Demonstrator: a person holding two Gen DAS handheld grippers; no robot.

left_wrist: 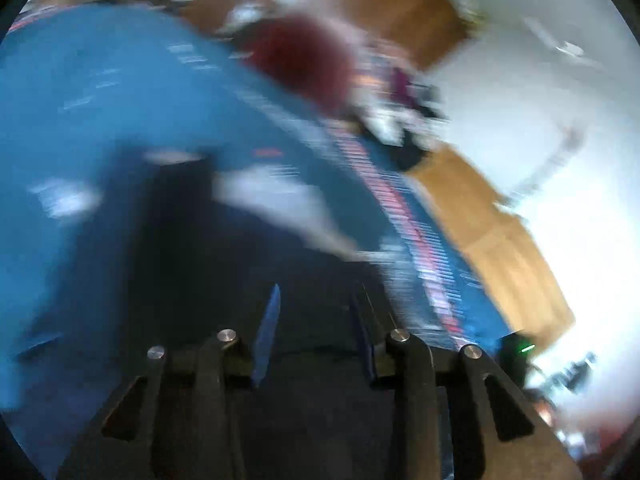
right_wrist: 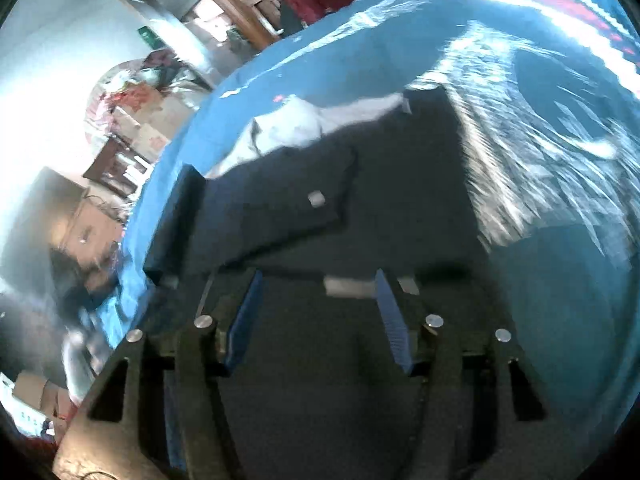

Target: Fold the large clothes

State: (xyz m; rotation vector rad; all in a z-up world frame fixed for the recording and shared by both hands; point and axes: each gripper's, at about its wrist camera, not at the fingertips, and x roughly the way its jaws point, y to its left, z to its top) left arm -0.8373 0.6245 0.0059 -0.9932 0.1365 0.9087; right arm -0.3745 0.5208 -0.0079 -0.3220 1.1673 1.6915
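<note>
dark garment [right_wrist: 320, 208] on blue cover [right_wrist: 400, 52]; both grippers' jaws apart.

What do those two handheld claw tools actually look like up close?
Each is built alike: the left gripper and the right gripper have black angular linkage arms joined by round silver pins, ending in two thin blue ribbed fingers. No cables, markings, hands or sleeves show in either view.

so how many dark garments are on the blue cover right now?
1 that I can make out: a dark navy garment lying on the blue patterned cover, directly ahead of both open jaws. Motion blur is heavy, so others could be hidden.
</note>
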